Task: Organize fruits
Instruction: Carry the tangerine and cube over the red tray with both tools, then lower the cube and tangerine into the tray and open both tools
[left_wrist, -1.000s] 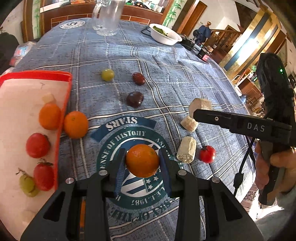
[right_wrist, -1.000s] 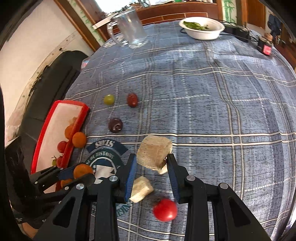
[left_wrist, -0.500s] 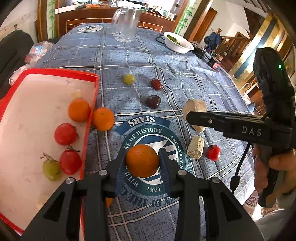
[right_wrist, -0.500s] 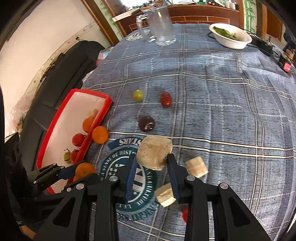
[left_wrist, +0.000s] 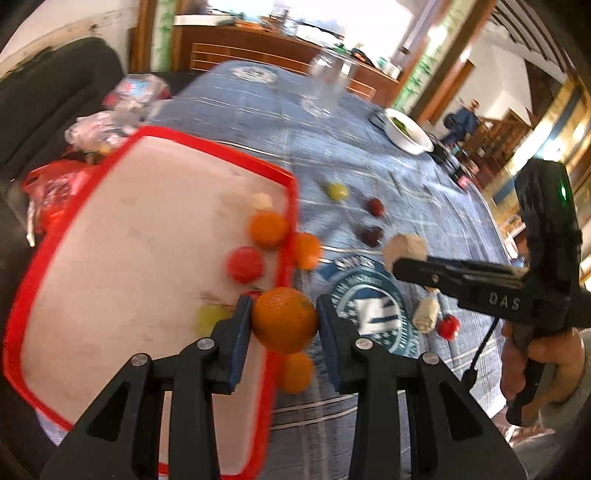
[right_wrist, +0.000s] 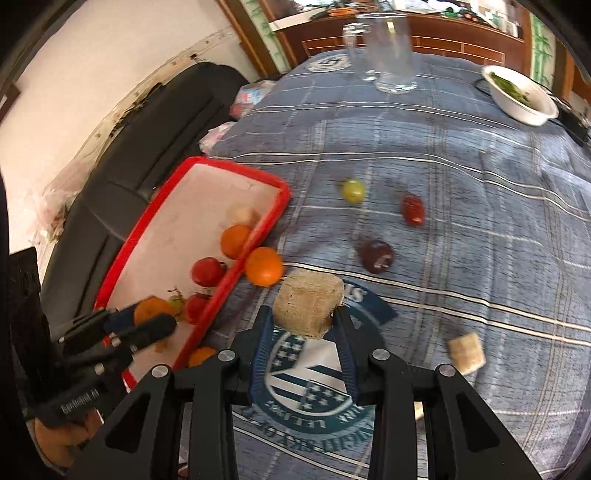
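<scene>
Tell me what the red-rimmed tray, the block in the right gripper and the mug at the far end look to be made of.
Red-rimmed tray: probably plastic; smooth glossy red rim, matte pale floor.
Block in the right gripper: rough, porous, tan and crumbly-looking; the material is unclear.
Mug: clear glass or clear plastic; see-through with bright glints.

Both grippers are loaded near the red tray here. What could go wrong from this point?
The orange in the left gripper hangs about over the tray's rim; released here, it may land on the cloth. Another orange rests against the rim outside and could be knocked rolling. The right gripper holds a beige block, not fruit, so it may be missorted.
</scene>
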